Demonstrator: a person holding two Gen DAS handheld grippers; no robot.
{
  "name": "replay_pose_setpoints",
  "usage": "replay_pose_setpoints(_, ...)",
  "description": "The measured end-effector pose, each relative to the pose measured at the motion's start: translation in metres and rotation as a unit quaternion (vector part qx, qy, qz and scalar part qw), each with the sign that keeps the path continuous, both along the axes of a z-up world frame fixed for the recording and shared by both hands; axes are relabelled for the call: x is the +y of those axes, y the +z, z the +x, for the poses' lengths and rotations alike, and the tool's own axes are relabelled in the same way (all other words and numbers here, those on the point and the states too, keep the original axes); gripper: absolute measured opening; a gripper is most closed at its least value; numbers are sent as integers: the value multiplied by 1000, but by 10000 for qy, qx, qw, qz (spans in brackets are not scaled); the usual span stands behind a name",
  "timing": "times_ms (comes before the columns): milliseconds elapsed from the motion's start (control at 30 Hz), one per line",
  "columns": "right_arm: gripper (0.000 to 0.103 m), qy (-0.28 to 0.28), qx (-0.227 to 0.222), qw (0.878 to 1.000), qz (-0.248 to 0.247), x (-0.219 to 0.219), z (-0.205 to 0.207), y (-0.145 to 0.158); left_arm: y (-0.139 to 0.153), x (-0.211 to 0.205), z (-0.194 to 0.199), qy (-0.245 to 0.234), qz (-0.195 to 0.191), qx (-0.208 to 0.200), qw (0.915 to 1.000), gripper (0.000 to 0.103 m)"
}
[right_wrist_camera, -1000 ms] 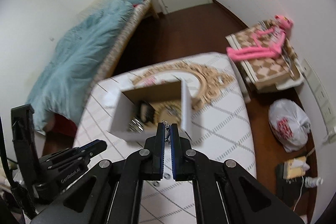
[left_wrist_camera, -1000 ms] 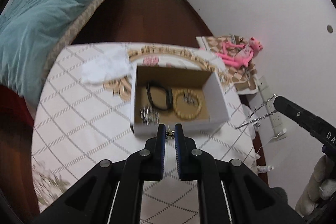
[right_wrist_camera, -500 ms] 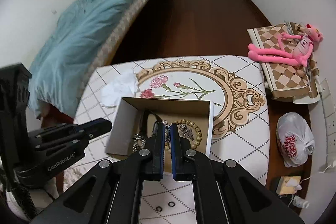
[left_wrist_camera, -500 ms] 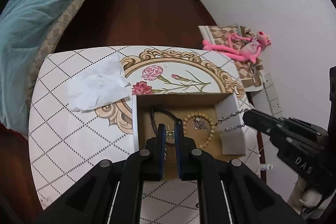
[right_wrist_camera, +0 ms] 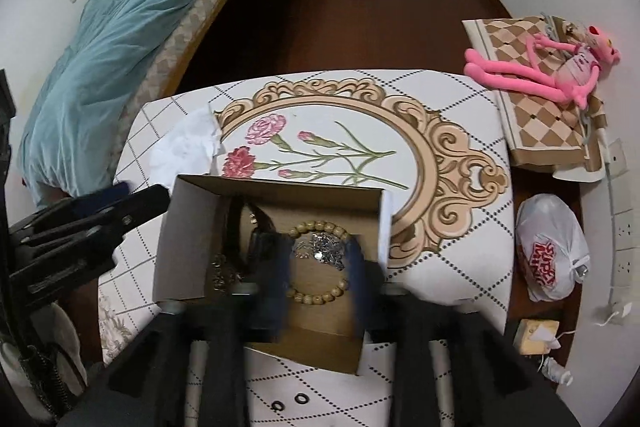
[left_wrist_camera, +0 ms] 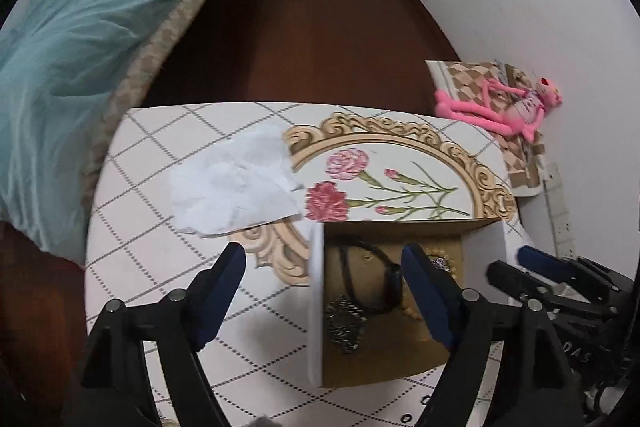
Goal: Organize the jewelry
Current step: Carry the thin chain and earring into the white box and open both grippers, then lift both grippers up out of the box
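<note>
An open cardboard box (left_wrist_camera: 316, 307) (right_wrist_camera: 182, 239) sits on the patterned table. Inside lie a black cord (left_wrist_camera: 360, 283), a wooden bead bracelet (right_wrist_camera: 320, 263), a silver chain piece (right_wrist_camera: 324, 251) and a dark metal cluster (left_wrist_camera: 344, 323). My left gripper (left_wrist_camera: 324, 291) is open and empty, its jaws straddling the box's left wall. My right gripper (right_wrist_camera: 316, 275) is open and empty, blurred, its jaws low inside the box on either side of the bracelet. The right gripper's tip also shows at the box's right side in the left wrist view (left_wrist_camera: 540, 263).
A crumpled white tissue (left_wrist_camera: 236, 191) lies left of the box on the table (right_wrist_camera: 460, 195). Two small black rings (right_wrist_camera: 288, 401) lie near the table's front edge. A bed with a teal blanket (right_wrist_camera: 112, 39) stands to the left. A pink plush toy (right_wrist_camera: 560, 67) and a white plastic bag (right_wrist_camera: 552, 255) are on the right.
Both grippers have opened and let go of the silver chain, which now lies in the box. Both have moved down closer to the box.
</note>
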State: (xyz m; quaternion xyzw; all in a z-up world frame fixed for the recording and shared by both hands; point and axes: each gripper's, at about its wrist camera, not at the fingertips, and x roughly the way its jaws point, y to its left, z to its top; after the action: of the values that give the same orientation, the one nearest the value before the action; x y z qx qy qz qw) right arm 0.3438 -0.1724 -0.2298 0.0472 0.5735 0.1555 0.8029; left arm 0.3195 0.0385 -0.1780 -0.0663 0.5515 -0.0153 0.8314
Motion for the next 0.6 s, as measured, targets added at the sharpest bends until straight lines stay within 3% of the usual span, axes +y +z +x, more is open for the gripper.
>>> replay_pose_setpoints(67,55,-79,-25,9999,-60,-3,-2,0,1,3,-4,67,83,-58,9999,79)
replay_pose_setpoints(133,60,-133,-30,9998,-123,-5,-5,0,1,4,-10,128,194,-106,9997,87)
replay_pose_setpoints(167,66,-161,-42,9996,-221,-4,-7,0,1,4,-13,153,238,-135,9995,100)
replay_pose_setpoints(233,92,-229,-104,9988,-426,-5,-12,-1,1,3,-19,194,378,-243,9988,103)
replay_pose_setpoints(367,95,-388,-182,9950,-899,-6,-27,-5,-2,0,-34,279,684,-340,9967,103)
replay_pose_setpoints(433,100,-471,-224,9932,-1043,-7,-37,-8,-4,-2,-41,320,694,-373,9964,103)
replay_pose_setpoints(600,100,-621,-346,9901,-1212,-10,-56,-9,-6,-5,-59,372,710,-437,9958,103)
